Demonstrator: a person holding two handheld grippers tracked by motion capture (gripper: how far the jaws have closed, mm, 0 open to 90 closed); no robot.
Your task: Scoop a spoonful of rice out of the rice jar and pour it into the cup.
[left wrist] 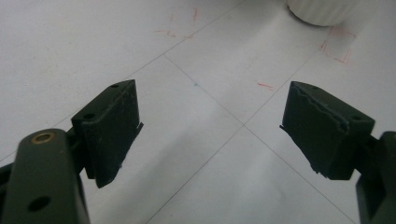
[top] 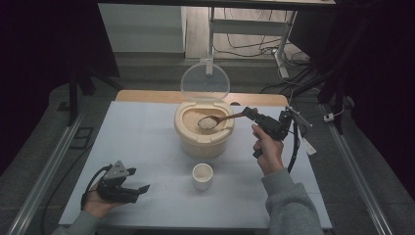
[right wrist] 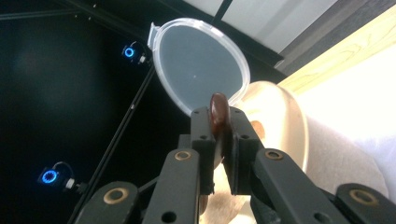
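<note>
A cream rice container (top: 203, 138) stands mid-table with its clear lid (top: 205, 81) hinged up behind it. My right gripper (top: 249, 113) is shut on the handle of a brown wooden spoon (top: 228, 118), whose bowl holds a heap of white rice (top: 207, 122) above the container's opening. In the right gripper view the spoon handle's end (right wrist: 219, 115) pokes up between the closed jaws, with the lid (right wrist: 201, 65) and container rim (right wrist: 285, 121) beyond. A small white cup (top: 202, 175) stands in front of the container. My left gripper (top: 138, 180) rests open on the table at the front left, its jaws spread over bare surface (left wrist: 210, 126).
The white table (top: 137, 142) has a wooden strip (top: 147, 95) along its far edge. The cup's base (left wrist: 322, 9) shows at the top of the left gripper view. A desk frame and cables (top: 274, 44) stand on the floor behind. Metal rails (top: 49, 166) run along both sides.
</note>
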